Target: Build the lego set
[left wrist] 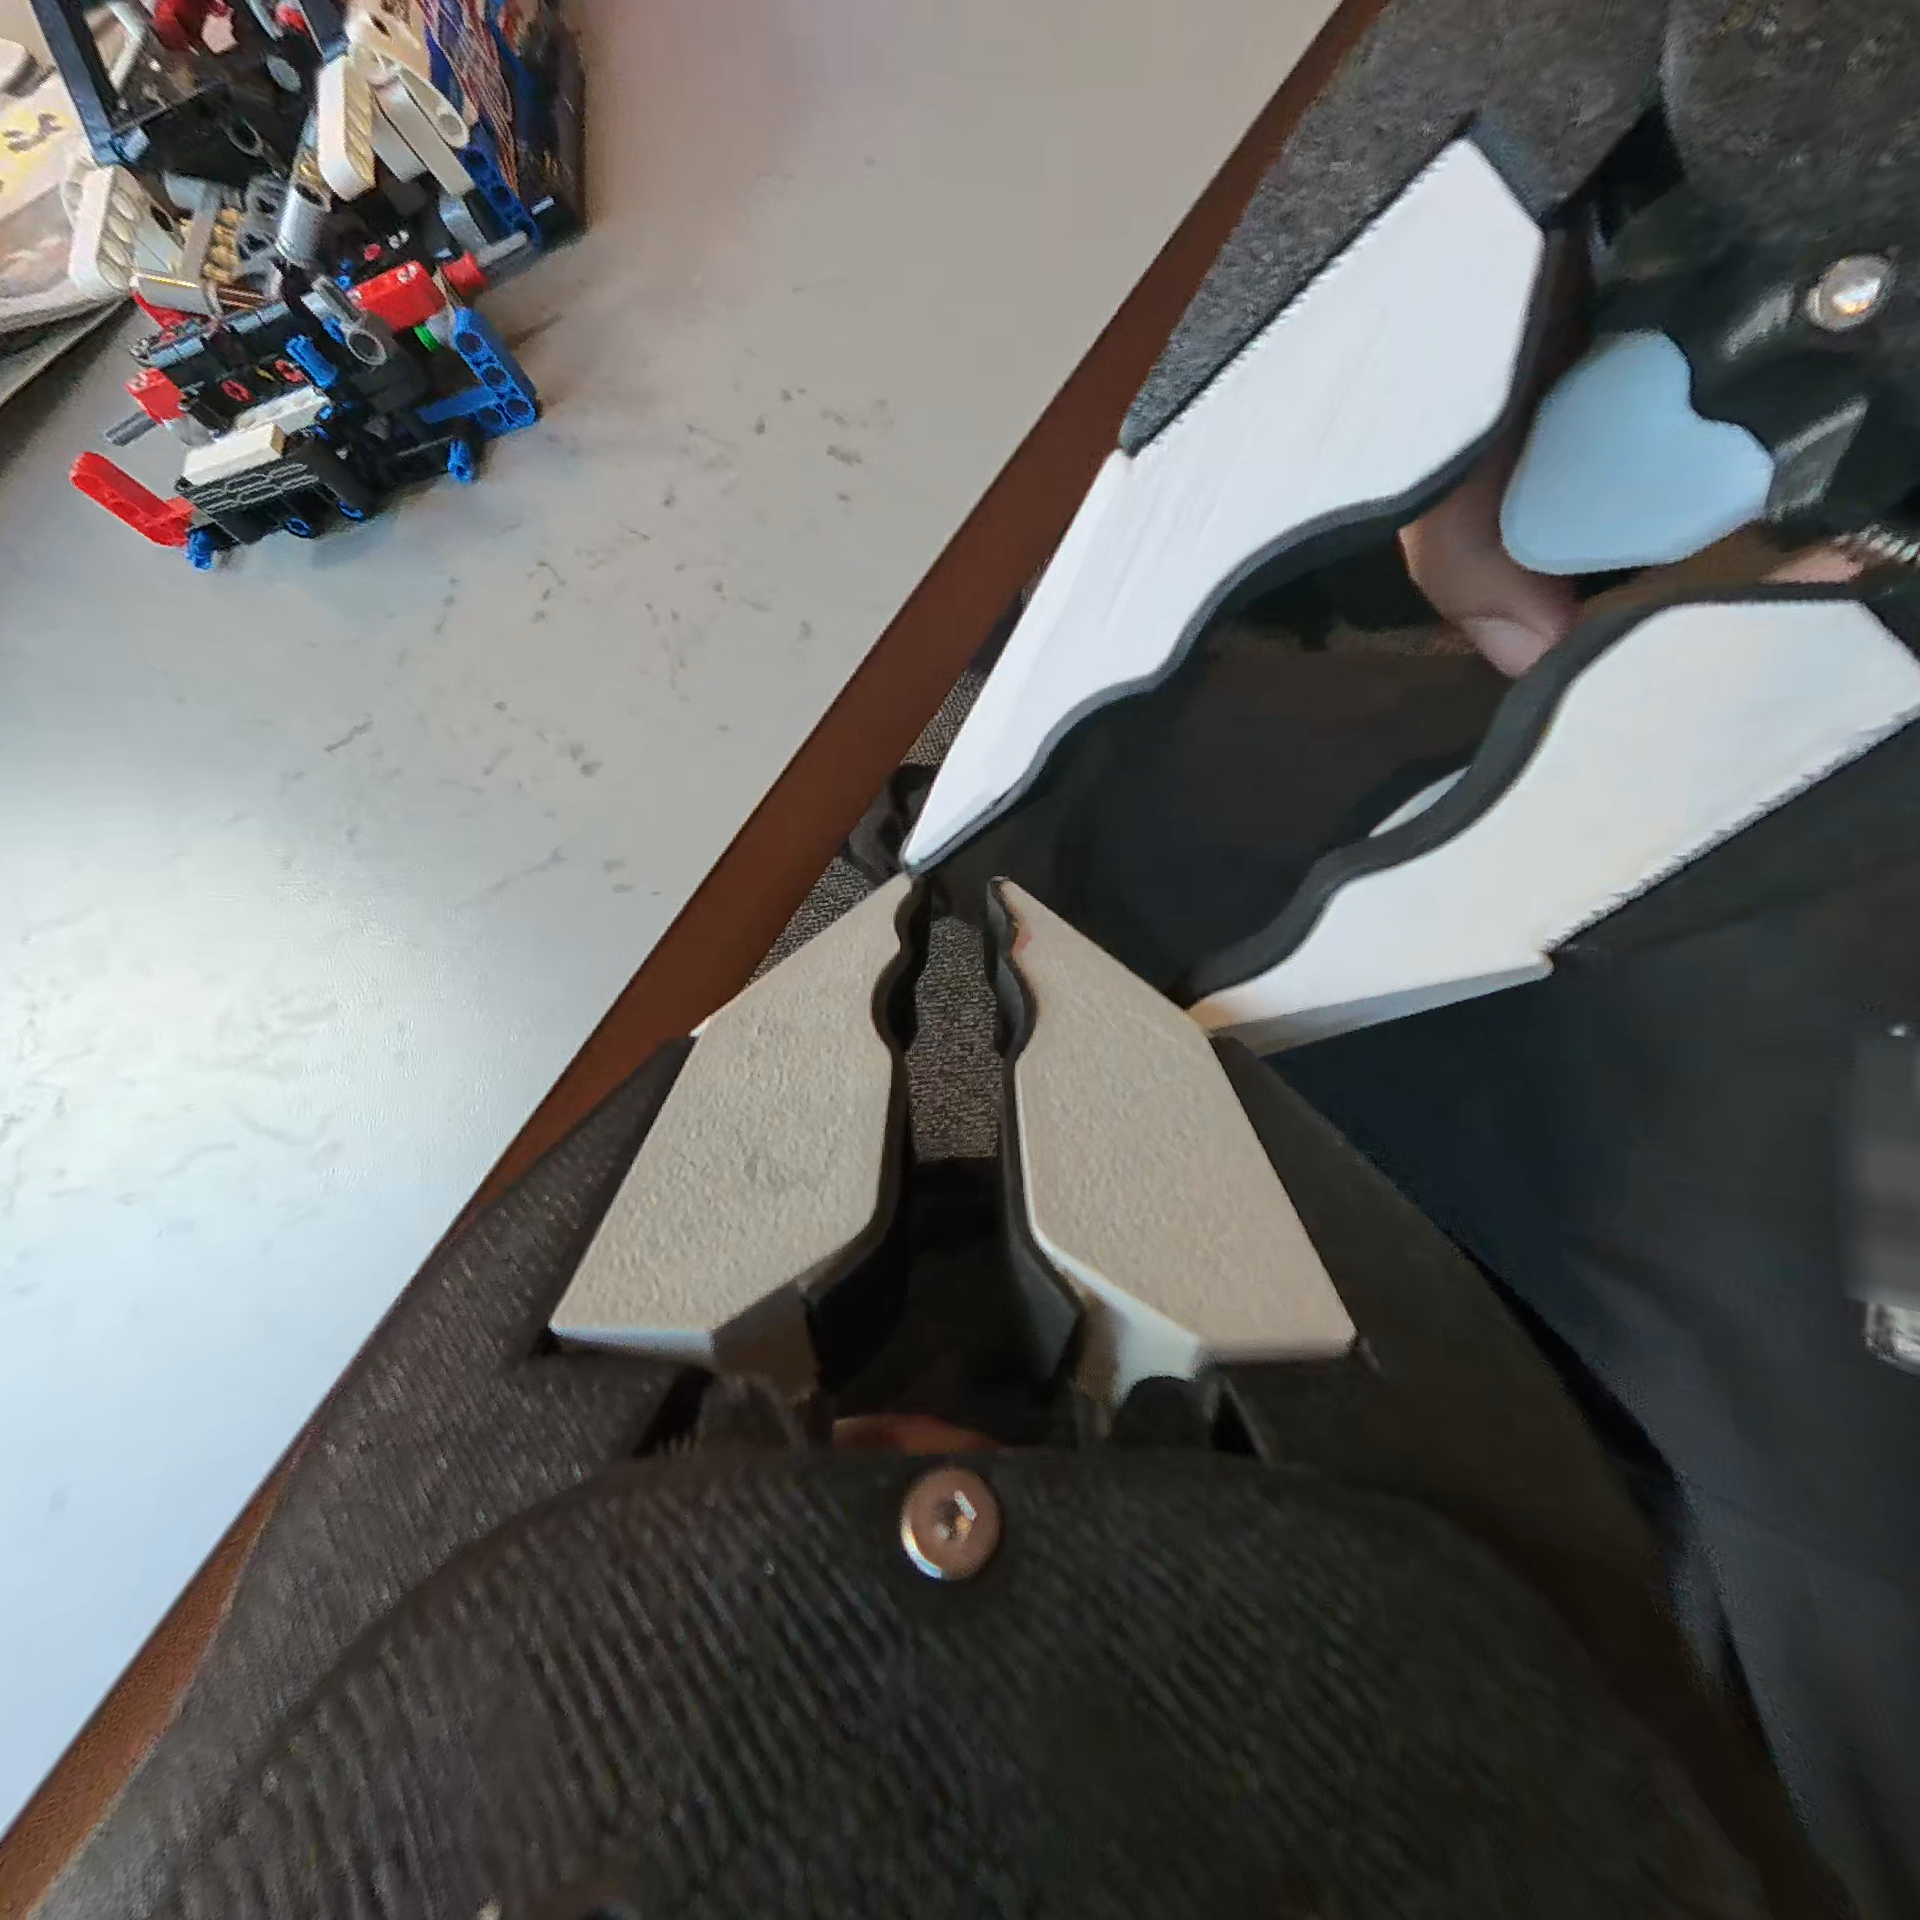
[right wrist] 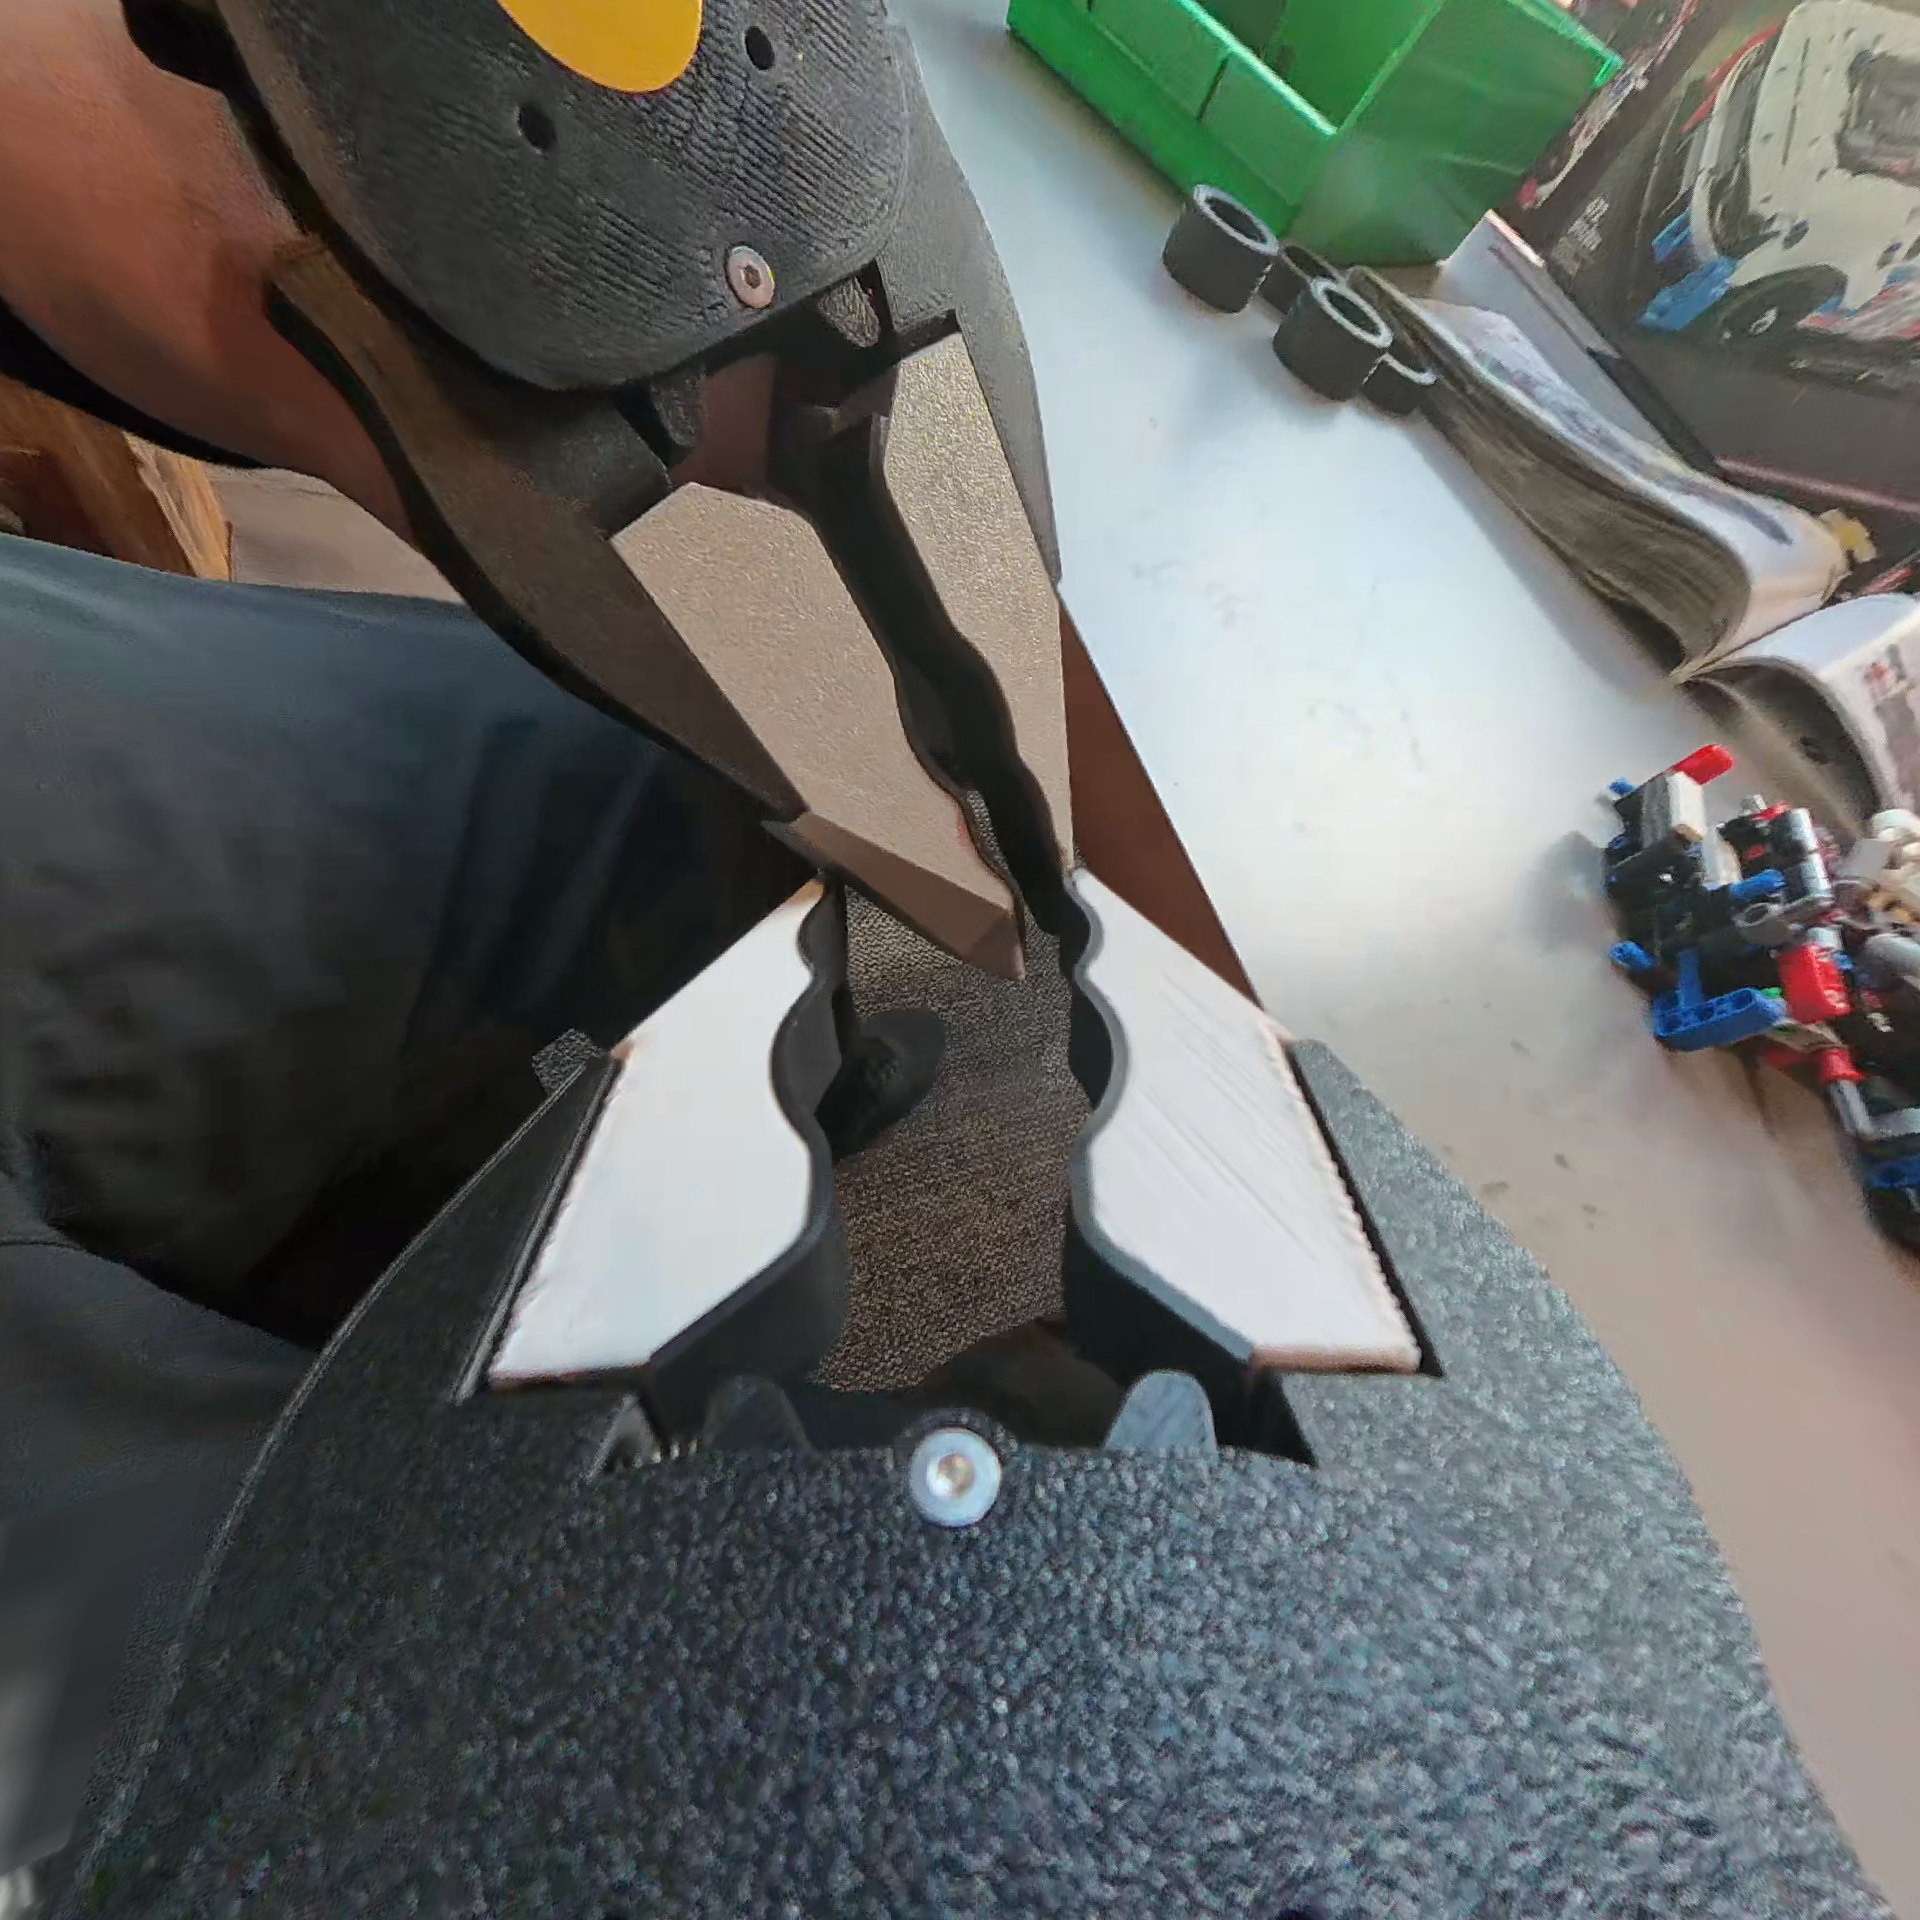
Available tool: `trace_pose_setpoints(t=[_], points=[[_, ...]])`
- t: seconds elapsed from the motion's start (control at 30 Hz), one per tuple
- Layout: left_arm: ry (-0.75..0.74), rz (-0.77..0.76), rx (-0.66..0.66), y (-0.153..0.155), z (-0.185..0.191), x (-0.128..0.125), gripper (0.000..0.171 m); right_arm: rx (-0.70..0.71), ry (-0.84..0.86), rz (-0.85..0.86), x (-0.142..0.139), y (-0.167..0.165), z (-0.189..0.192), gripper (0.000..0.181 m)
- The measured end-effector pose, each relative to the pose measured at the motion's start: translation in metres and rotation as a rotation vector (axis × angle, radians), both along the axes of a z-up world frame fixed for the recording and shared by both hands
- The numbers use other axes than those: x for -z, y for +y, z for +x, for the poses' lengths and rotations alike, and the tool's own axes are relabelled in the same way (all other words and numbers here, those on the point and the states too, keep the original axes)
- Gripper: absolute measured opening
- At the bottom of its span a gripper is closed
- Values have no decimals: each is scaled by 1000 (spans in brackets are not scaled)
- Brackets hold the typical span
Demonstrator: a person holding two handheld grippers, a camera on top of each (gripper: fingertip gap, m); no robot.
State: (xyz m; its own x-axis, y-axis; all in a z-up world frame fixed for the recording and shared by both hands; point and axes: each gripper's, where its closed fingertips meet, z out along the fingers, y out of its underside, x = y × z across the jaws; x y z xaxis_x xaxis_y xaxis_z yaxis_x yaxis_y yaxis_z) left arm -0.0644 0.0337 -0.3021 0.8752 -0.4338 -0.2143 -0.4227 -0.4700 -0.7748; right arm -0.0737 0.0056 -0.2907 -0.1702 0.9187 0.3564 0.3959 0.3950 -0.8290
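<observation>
Nearest, off the brown table edge (left wrist: 831, 717) and over a dark-clothed lap, both tools hang tip to tip with nothing in them. The left gripper (left wrist: 954, 896) has its grey fingers (left wrist: 774, 1153) a narrow gap apart, carpet showing through the slot; the right gripper (right wrist: 940, 894) has its white fingers (right wrist: 665, 1195) spread clearly wider, also empty, and in the right wrist view the left gripper's tip pokes into that opening. Past the table edge, on the pale grey tabletop (left wrist: 312, 883), sits the part-built lego model (left wrist: 312, 405), a dense knot of black, blue, red and white beams, pins and axles, well apart from both grippers. Behind it, farther from the table edge, lie an open instruction booklet (right wrist: 1621, 488), several loose black tyres (right wrist: 1330, 338), a green bin (right wrist: 1340, 94) and the set's box (right wrist: 1766, 197). The model looks light and rigid as a whole but probably fragile at its joints: the red angled piece and thin pins sticking out would likely pop off or twist under a pinch. The safer hold seems to be across the thick blue and black beam frame low on the body, jaws square to the flat sides, since smooth plastic can slip if gripped on a corner.
</observation>
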Motion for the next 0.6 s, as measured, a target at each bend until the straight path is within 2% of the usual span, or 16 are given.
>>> trace_pose_setpoints(t=[0.1,0.13,0.17,0.2,0.3,0.43,0.6], points=[[-45,-7,14,-5,9,-9,13,-30,12,-39,-9,-6,7,44],[-48,5,-8,-3,6,-14,25,-45,16,-60,-13,-8,9,43],[-47,27,-51,0,0,-20,46,-55,26,-77,-18,-9,11,43],[-66,36,-53,0,0,-25,55,-63,43,-90,-23,-10,13,44],[-168,45,-37,-2,3,-37,64,-78,82,-137,-38,-11,15,52],[-302,55,-84,-3,-4,-42,81,-77,127,-250,-50,-11,13,64],[-259,103,-82,-1,-11,-41,84,-115,210,-353,-68,-6,16,77]])
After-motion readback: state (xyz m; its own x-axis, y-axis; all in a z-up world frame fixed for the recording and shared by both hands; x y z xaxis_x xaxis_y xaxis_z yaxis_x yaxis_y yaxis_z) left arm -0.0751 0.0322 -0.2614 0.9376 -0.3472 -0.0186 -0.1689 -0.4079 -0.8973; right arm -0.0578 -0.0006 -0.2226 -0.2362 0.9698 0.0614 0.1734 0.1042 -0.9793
